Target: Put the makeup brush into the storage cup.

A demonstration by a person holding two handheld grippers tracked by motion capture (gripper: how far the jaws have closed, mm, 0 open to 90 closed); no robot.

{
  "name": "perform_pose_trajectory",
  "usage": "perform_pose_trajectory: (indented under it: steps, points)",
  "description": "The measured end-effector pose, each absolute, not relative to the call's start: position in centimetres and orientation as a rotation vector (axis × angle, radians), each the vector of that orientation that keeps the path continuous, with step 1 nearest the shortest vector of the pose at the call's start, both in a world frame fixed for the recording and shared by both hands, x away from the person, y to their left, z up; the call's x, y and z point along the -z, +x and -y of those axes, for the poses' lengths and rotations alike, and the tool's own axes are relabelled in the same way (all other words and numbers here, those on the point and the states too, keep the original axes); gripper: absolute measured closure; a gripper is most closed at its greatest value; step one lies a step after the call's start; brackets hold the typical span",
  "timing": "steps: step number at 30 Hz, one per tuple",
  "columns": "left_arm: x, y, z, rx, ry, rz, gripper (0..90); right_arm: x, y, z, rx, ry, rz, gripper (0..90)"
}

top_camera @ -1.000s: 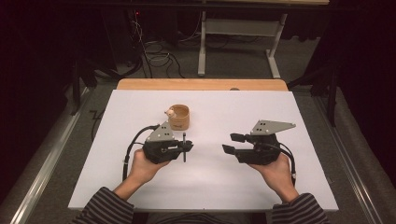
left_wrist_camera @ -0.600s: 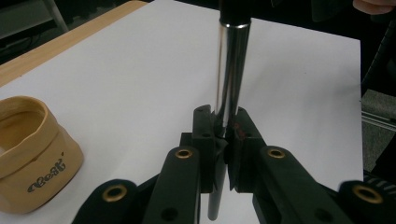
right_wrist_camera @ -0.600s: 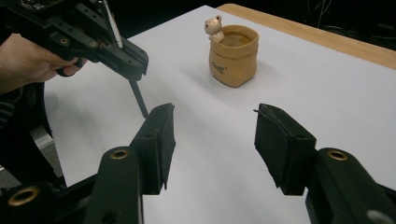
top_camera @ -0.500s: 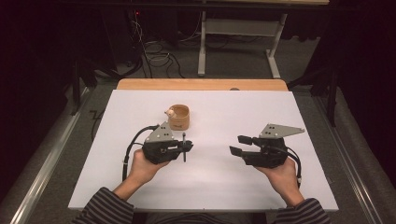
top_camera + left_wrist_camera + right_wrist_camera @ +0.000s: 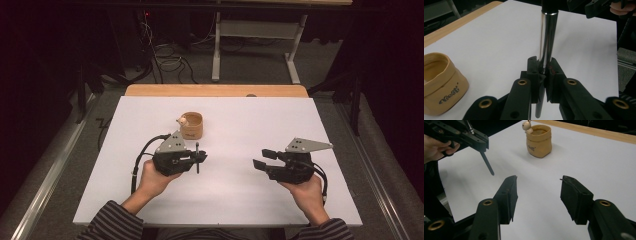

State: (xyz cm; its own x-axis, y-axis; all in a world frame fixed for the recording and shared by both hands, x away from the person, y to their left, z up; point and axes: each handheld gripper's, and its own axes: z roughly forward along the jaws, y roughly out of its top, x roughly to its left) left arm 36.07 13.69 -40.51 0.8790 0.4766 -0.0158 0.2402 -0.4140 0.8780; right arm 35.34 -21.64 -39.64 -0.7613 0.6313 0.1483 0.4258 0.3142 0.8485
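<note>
1. We're looking down on a white bench (image 5: pixel 310 125) with a wooden strip along its far edge, and a person's two hands come in from the near side, each holding a gripper.

2. The left gripper (image 5: pixel 199 158) is pressed tight on a slim pen-like rod (image 5: pixel 197 157). In the left gripper view the jaws pinch the rod (image 5: pixel 548 37) on its shiny metal section, with a dark end above and another dark end poking out below the jaws.

3. From the right gripper view we catch that rod (image 5: pixel 487 164) slanting down from the left gripper (image 5: pixel 480 146), its tip hanging above the bench, not touching.

4. The right gripper (image 5: pixel 263 159) is spread wide. In its own view both black jaws stand well apart with bare bench between them, and they hold nothing.

5. A small tan pot (image 5: pixel 192 125) sits on the bench just beyond the left gripper, upright, with a little figurine (image 5: pixel 183 120) perched at its rim.

6. In the left gripper view the tan pot (image 5: pixel 441 82) sits off to the left, with dark lettering on its side.

7. The two grippers are well apart, and their jaws point toward each other.
</note>
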Motion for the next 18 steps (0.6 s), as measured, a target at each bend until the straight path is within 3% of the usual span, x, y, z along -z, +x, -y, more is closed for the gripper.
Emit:
perform_pose_trajectory:
  steps: [18]
  points:
    - [39.7, 36.0, -14.4, -0.290, 1.980, -0.524, 83.6, 42.0, 36.1, 23.8, -1.362, 1.062, -2.298, 49.1]
